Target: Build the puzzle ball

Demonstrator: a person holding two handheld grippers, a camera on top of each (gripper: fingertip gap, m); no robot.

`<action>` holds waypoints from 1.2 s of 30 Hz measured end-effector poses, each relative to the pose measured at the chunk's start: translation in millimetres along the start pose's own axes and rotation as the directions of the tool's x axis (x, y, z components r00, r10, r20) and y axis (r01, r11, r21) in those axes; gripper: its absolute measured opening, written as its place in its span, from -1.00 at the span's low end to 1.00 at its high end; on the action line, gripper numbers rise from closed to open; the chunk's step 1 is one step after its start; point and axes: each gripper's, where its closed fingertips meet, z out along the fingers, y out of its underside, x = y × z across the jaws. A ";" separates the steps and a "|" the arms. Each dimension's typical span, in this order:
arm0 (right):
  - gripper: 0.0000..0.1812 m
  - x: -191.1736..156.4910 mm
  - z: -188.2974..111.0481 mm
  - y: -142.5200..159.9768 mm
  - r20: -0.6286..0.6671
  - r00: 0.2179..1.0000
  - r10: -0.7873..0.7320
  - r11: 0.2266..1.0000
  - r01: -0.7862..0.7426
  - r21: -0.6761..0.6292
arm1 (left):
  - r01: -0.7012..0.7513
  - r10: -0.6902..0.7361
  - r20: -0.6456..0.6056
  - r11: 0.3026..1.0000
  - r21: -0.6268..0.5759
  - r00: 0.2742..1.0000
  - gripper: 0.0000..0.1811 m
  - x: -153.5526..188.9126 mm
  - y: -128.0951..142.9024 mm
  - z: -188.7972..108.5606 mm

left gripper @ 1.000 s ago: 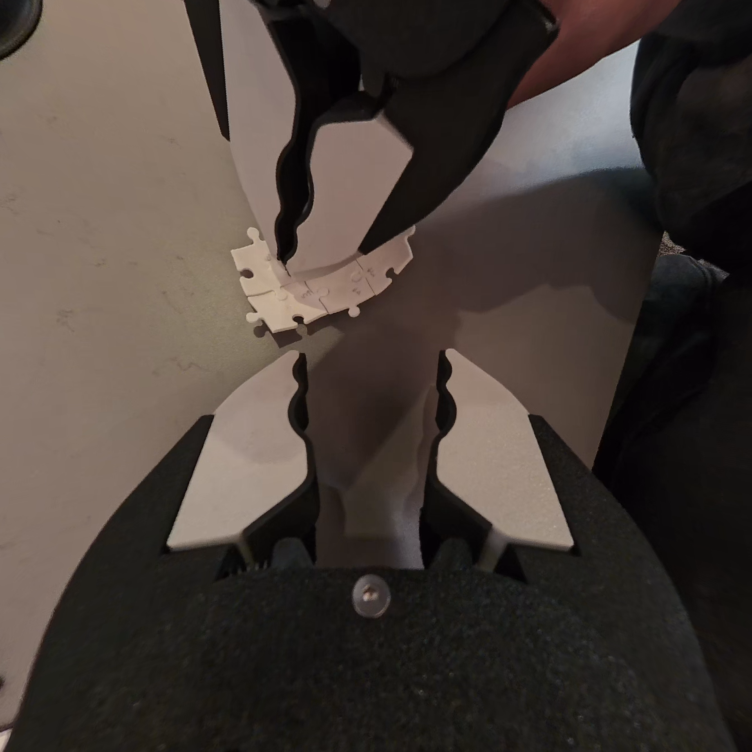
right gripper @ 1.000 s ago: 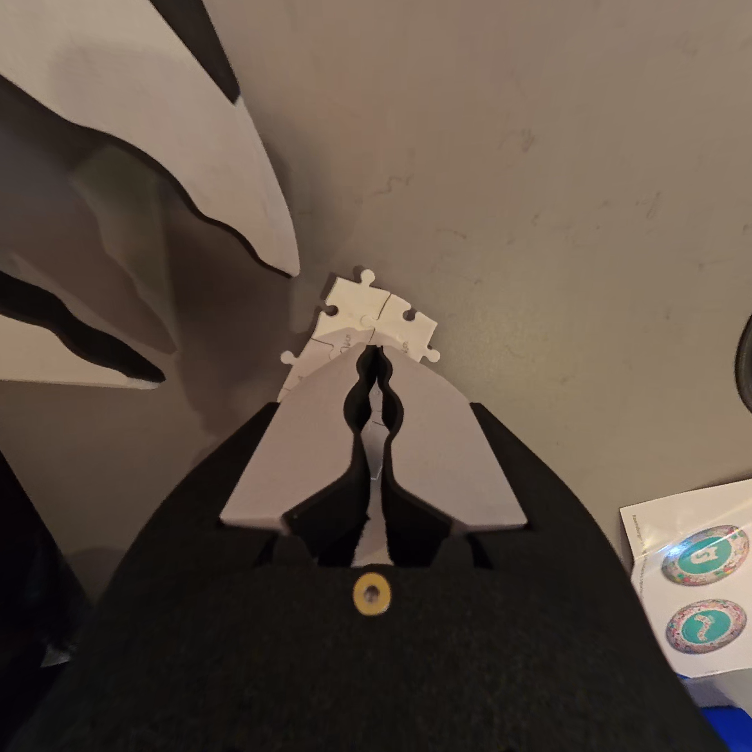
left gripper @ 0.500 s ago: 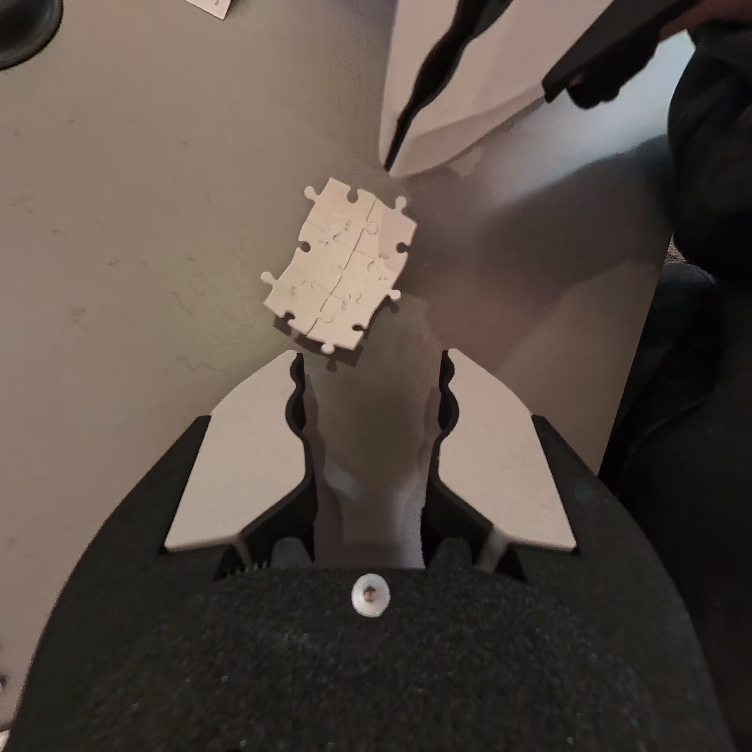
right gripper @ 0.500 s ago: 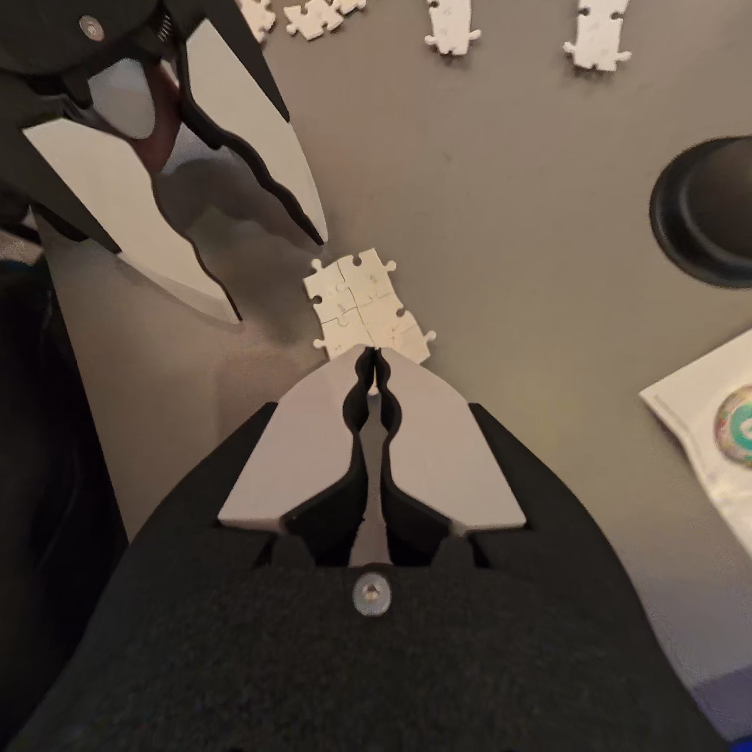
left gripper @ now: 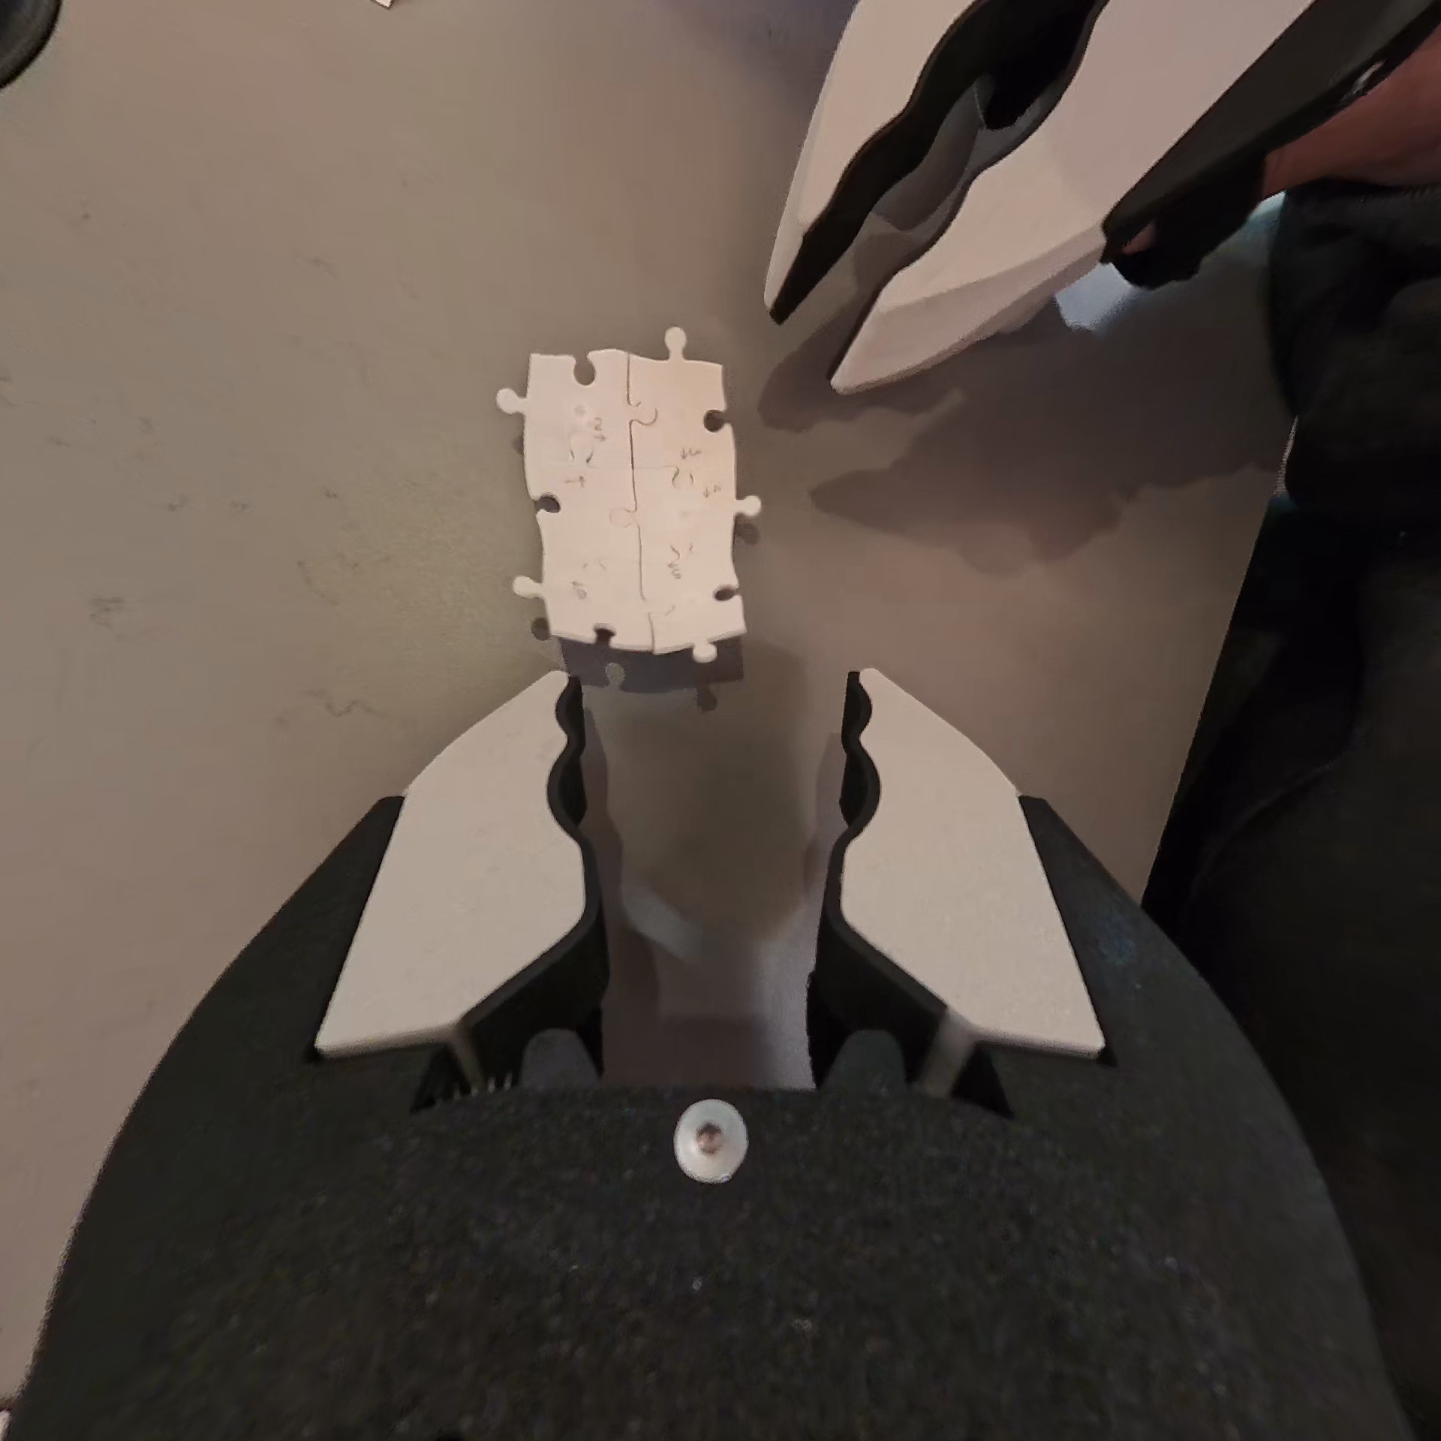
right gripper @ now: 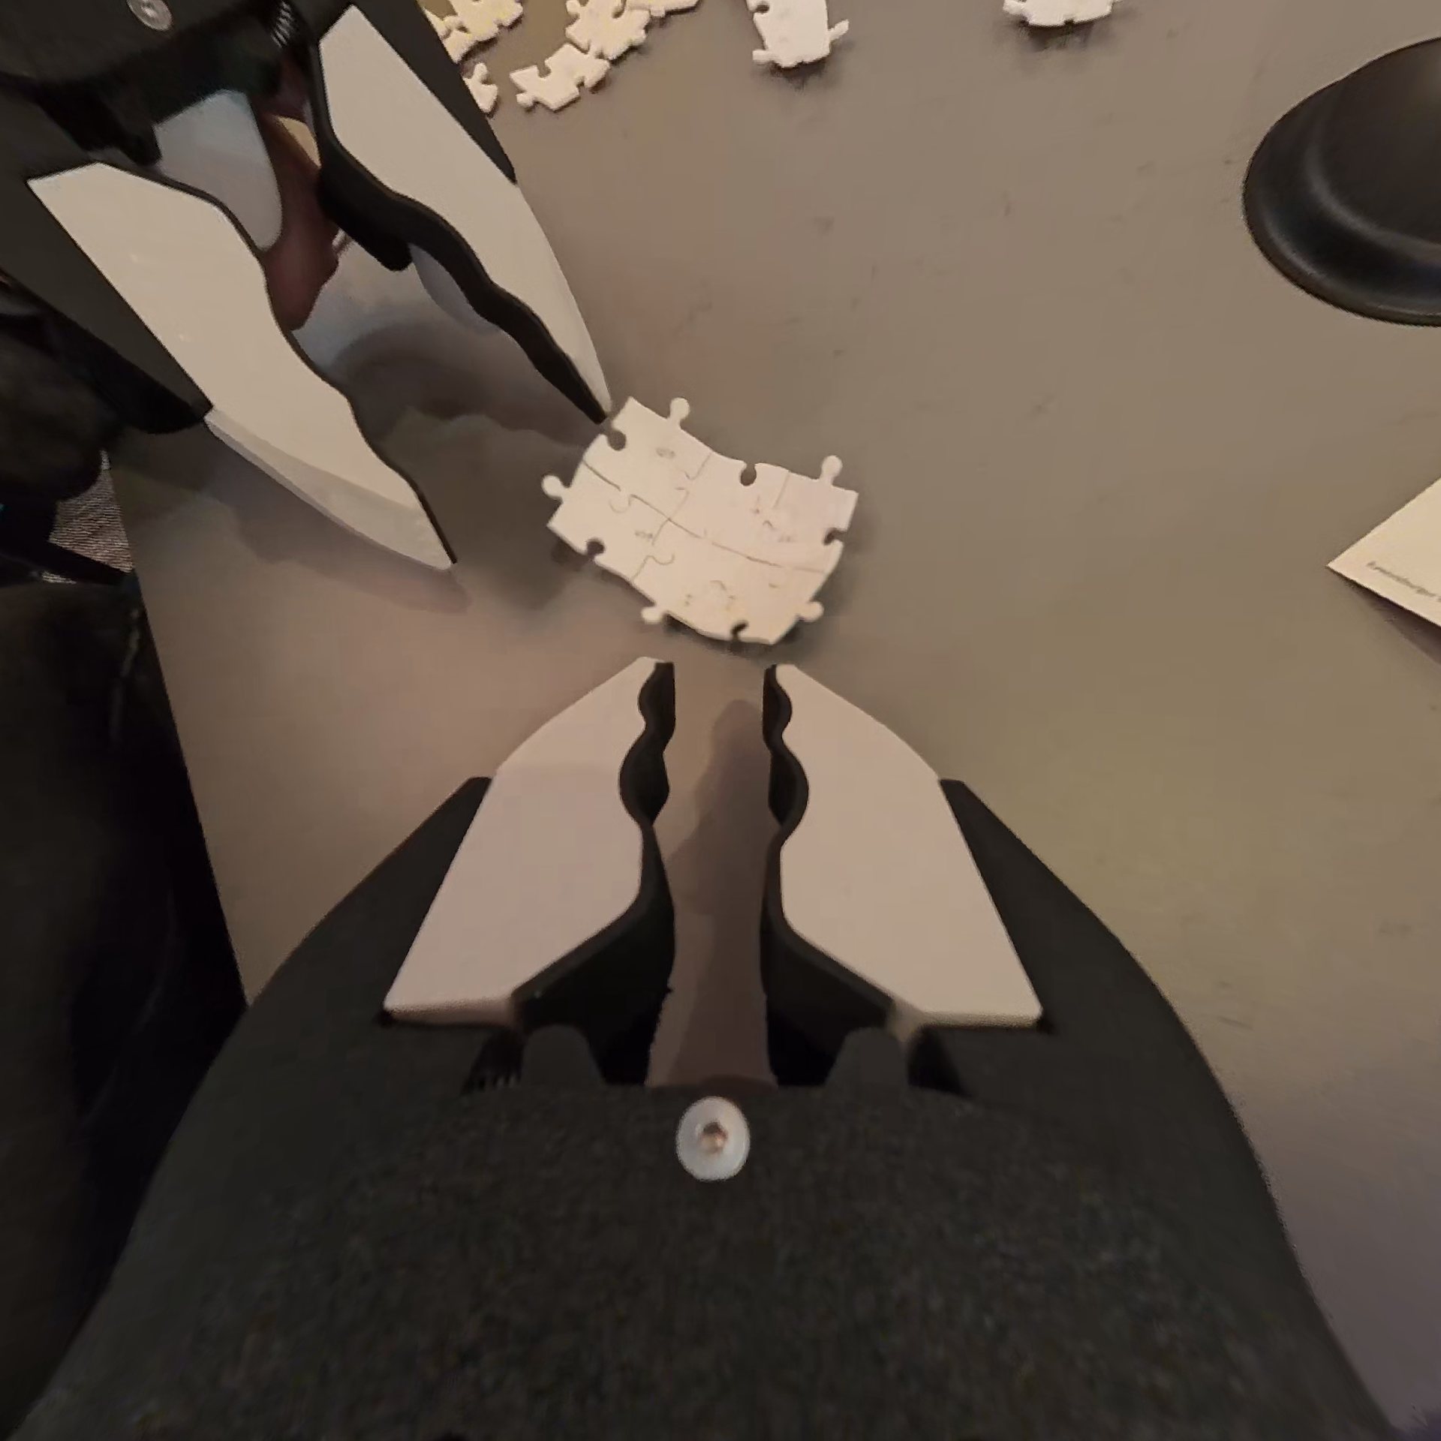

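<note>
**Joined puzzle patch lies free between two spread grippers**

A curved white patch [left gripper: 633,499] of joined puzzle pieces rests on the grey table [left gripper: 234,312] — faint handwritten marks on it, not legible. The left gripper [left gripper: 711,686] is spread and empty, just short of the patch; the right gripper [right gripper: 717,672] is parted too, holding nothing. Loose pieces [right gripper: 554,70] lie at the far edge, a black round object [right gripper: 1357,210] to the right — a printed card [right gripper: 1396,557] beside it.

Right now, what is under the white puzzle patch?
The joined puzzle patch lies curved on the grey table, its near edge lifted over a shadow. Whatever lies beneath its middle is covered.
</note>
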 end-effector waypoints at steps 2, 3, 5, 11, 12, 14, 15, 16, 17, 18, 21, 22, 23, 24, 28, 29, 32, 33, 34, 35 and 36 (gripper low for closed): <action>-0.76 -6.6 2.6 -1.7 0.019 1.000 -0.005 1.000 0.005 0.008 | 0.001 -0.001 0.005 1.000 0.004 1.000 -0.30 -0.7 -0.7 -2.1; -0.76 -9.6 4.7 -1.6 0.025 1.000 -0.008 1.000 0.008 0.005 | 0.004 -0.004 0.008 1.000 0.009 1.000 -0.30 -1.8 -1.1 -3.5; -0.75 -14.6 9.0 -0.7 0.031 0.999 -0.018 1.000 0.018 -0.006 | 0.012 -0.012 0.010 1.000 0.016 1.000 -0.31 -4.3 -1.4 -5.7; -0.89 -17.7 21.6 -14.2 0.017 1.000 -0.017 0.999 0.016 0.028 | 0.018 -0.018 0.009 1.000 0.023 1.000 -0.31 -6.0 -1.5 -5.8; -0.98 -14.3 24.6 -21.2 -0.002 1.000 -0.020 0.999 0.020 0.034 | 0.016 -0.016 0.007 1.000 0.024 1.000 -0.31 -5.3 -1.8 -5.4; -1.00 -2.7 32.6 -27.4 -0.061 0.997 -0.046 0.999 0.045 -0.025 | 0.012 -0.013 0.004 1.000 0.021 1.000 -0.31 -3.8 -2.1 -4.6; -1.00 2.9 37.5 -24.1 -0.083 0.995 -0.056 0.995 0.048 -0.091 | 0.010 -0.010 0.003 1.000 0.021 1.000 -0.31 -2.9 -2.3 -4.6; -1.00 8.0 41.7 -20.9 -0.107 0.992 -0.065 0.989 0.050 -0.141 | 0.006 -0.007 0.003 1.000 0.022 1.000 -0.31 -2.2 -2.6 -5.2; -1.00 10.1 46.0 -20.5 -0.116 0.990 -0.077 0.986 0.058 -0.159 | 0.004 -0.004 0.005 1.000 0.024 1.000 -0.31 -2.0 -3.0 -5.8; -1.00 10.2 49.6 -20.0 -0.115 0.990 -0.084 0.982 0.063 -0.176 | 0.003 -0.003 0.006 1.000 0.027 1.000 -0.31 -2.1 -3.5 -6.6; -1.00 6.9 56.2 -21.3 -0.118 0.987 -0.107 0.978 0.083 -0.190 | 0.015 -0.015 0.003 0.999 0.035 1.000 -0.32 -3.8 -3.7 -8.3; -1.00 9.1 57.2 -21.9 -0.138 0.983 -0.119 0.977 0.091 -0.193 | 0.018 -0.018 0.001 0.999 0.036 1.000 -0.32 -4.3 -3.3 -8.5; -1.00 11.0 58.4 -21.1 -0.149 0.981 -0.125 0.974 0.093 -0.205 | 0.019 -0.019 -0.001 0.999 0.037 1.000 -0.31 -4.7 -2.9 -8.8; -1.00 10.9 59.4 -22.0 -0.148 0.981 -0.123 0.975 0.092 -0.202 | 0.020 -0.019 -0.004 0.999 0.037 1.000 -0.32 -4.8 -2.7 -8.9; -1.00 10.5 59.7 -21.3 -0.148 0.978 -0.148 0.966 0.111 -0.233 | 0.019 -0.018 -0.013 0.999 0.039 1.000 -0.32 -3.2 -3.2 -9.2; -1.00 10.6 59.6 -21.1 -0.153 0.977 -0.148 0.964 0.108 -0.242 | 0.018 -0.017 -0.015 0.999 0.040 1.000 -0.32 -2.8 -3.5 -9.3; -1.00 10.5 59.8 -21.2 -0.147 0.977 -0.153 0.961 0.113 -0.252 | 0.017 -0.016 -0.014 0.999 0.041 1.000 -0.32 -2.8 -3.6 -9.6; -1.00 10.6 59.8 -21.5 -0.140 0.979 -0.146 0.963 0.108 -0.249 | 0.018 -0.017 -0.013 0.999 0.041 1.000 -0.32 -3.2 -3.6 -9.8; -1.00 10.5 59.6 -21.4 -0.134 0.982 -0.134 0.965 0.098 -0.245 | 0.020 -0.019 -0.012 0.999 0.042 1.000 -0.32 -3.5 -3.7 -10.0; -1.00 9.3 58.1 -20.9 -0.125 0.984 -0.123 0.965 0.089 -0.247 | 0.022 -0.021 -0.012 0.999 0.043 1.000 -0.32 -3.8 -3.7 -10.4; -1.00 7.3 54.2 -25.3 -0.124 0.984 -0.125 0.971 0.095 -0.220 | 0.023 -0.022 -0.012 0.999 0.042 1.000 -0.32 -3.9 -3.2 -10.6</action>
